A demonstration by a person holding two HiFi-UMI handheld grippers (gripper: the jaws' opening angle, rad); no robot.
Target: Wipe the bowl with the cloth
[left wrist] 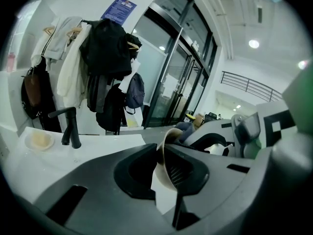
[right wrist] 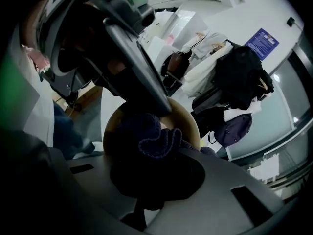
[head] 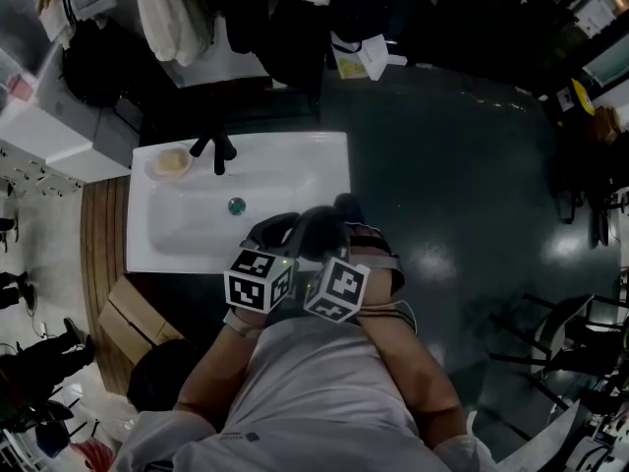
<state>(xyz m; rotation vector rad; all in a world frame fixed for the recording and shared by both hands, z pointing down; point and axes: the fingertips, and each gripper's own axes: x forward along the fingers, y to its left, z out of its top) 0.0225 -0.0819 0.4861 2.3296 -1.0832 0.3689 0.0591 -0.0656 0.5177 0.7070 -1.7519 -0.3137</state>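
My left gripper (left wrist: 165,153) pinched just the bowl (left wrist: 164,187) rim, my right gripper (right wrist: 149,177) clamped the cloth (right wrist: 154,141), so hard rubbing could have twisted the bowl loose.

The right gripper (right wrist: 150,166) has its jaws closed on a dark blue cloth (right wrist: 157,140). The cloth is pressed inside a tan bowl (right wrist: 190,123). The left gripper (right wrist: 131,58) holds the bowl's upper rim. Behind hang coats (right wrist: 234,77) and a backpack (right wrist: 234,127).
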